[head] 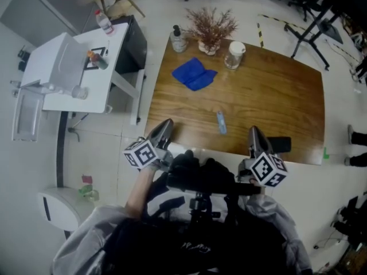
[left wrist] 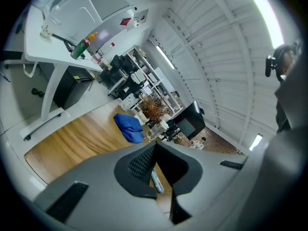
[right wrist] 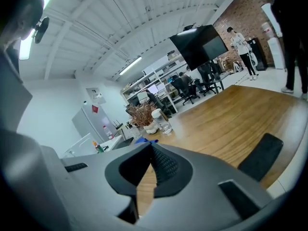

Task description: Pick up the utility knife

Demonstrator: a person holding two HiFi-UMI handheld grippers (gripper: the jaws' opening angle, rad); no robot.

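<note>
Your left gripper (head: 165, 126) and right gripper (head: 253, 134) hover at the near edge of the wooden table (head: 275, 90), both with jaws closed tip to tip and gripping nothing. Just beyond, between them, the utility knife (head: 221, 122) lies flat on the wood, untouched. Further out sit a blue cloth (head: 195, 73) and a dried plant (head: 210, 27).
</note>
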